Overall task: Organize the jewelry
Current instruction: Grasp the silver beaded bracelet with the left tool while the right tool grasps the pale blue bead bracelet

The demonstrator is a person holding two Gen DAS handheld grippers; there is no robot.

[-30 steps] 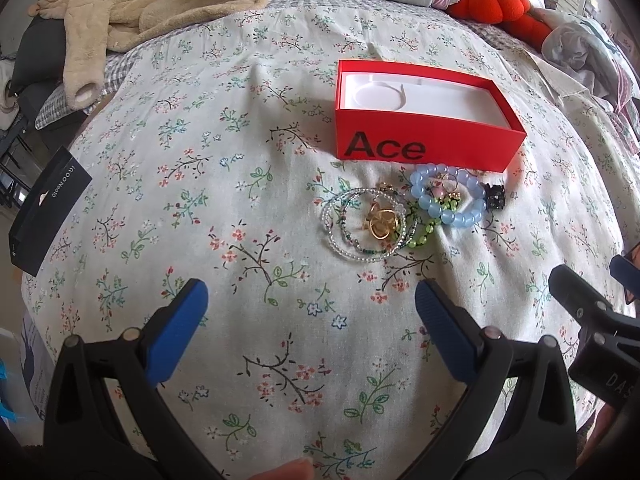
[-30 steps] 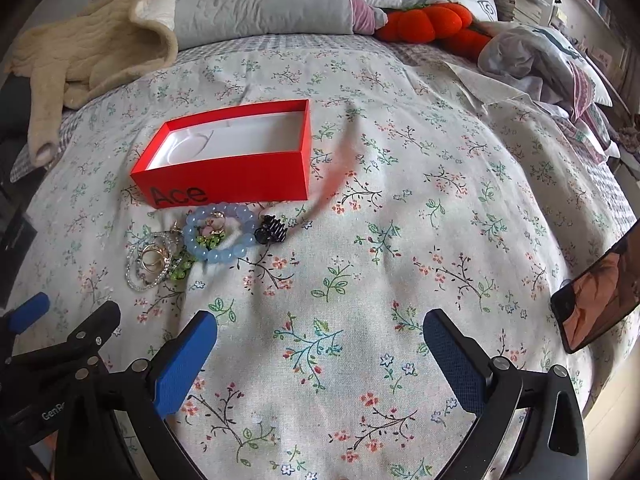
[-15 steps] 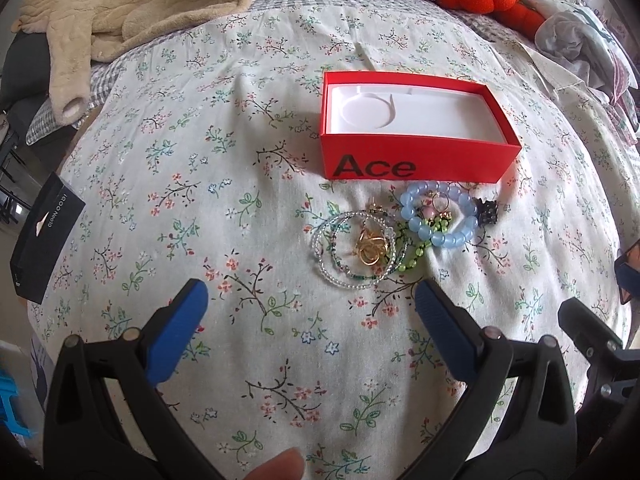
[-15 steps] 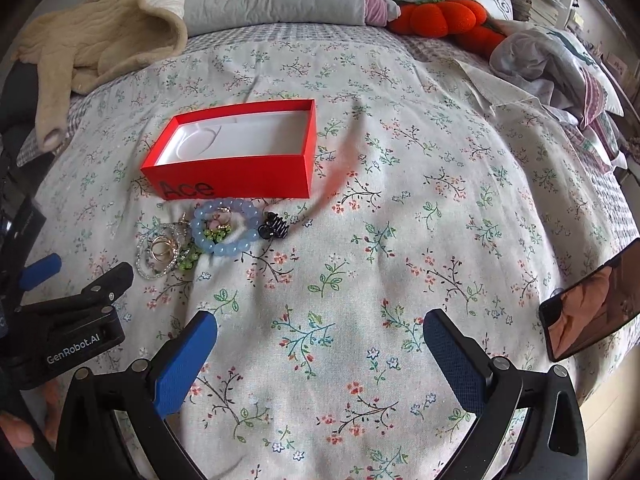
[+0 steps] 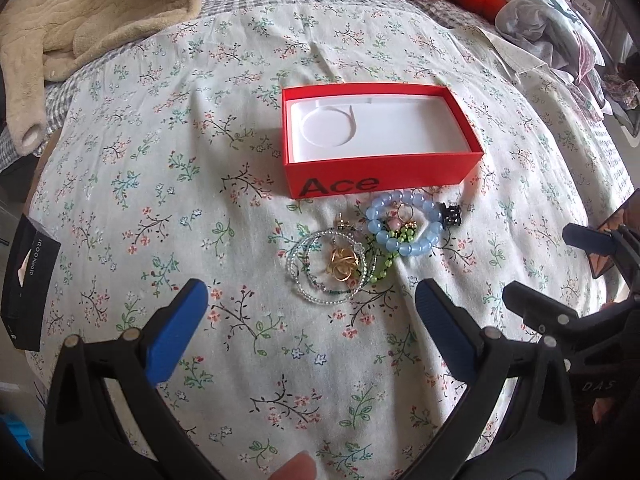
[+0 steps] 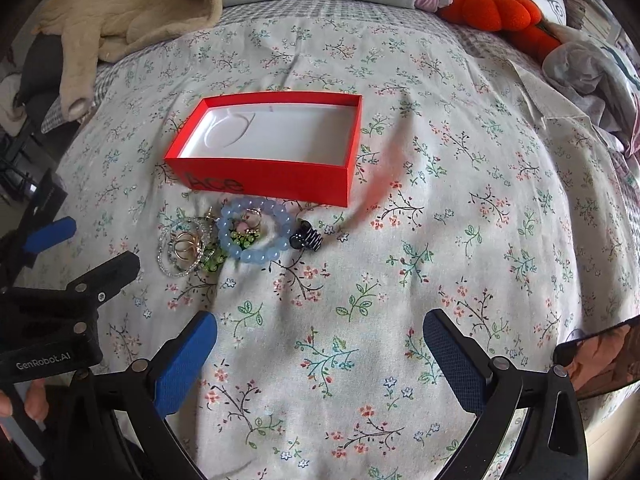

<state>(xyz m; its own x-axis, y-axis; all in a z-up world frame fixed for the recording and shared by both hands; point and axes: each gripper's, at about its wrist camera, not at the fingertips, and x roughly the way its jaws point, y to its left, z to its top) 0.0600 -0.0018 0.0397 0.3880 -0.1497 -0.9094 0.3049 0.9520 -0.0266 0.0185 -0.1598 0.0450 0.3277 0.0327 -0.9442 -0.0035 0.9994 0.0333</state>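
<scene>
An open red box (image 5: 384, 178) marked "Ace", with an empty white inside, sits on the floral bedspread; it also shows in the right wrist view (image 6: 272, 176). Just in front of it lies a pile of jewelry: a blue bead bracelet (image 5: 406, 224) (image 6: 256, 234), clear bead bracelets with gold rings (image 5: 332, 266) (image 6: 182, 250), green beads (image 5: 384, 264) and a small black clip (image 5: 452, 214) (image 6: 308, 238). My left gripper (image 5: 312, 312) is open and empty, close in front of the pile. My right gripper (image 6: 320, 344) is open and empty, to the right of the pile.
A beige fleece garment (image 5: 92, 24) and pillows lie at the bed's far side, with an orange plush (image 6: 496, 8) and crumpled clothes (image 5: 560, 24) at far right. A black box (image 5: 28, 288) sits at the left edge, a phone (image 6: 600, 356) at the right edge.
Both grippers have risen and tilted, so the box and jewelry sit lower and nearer in view. Both stay open. Nothing on the bed has moved.
</scene>
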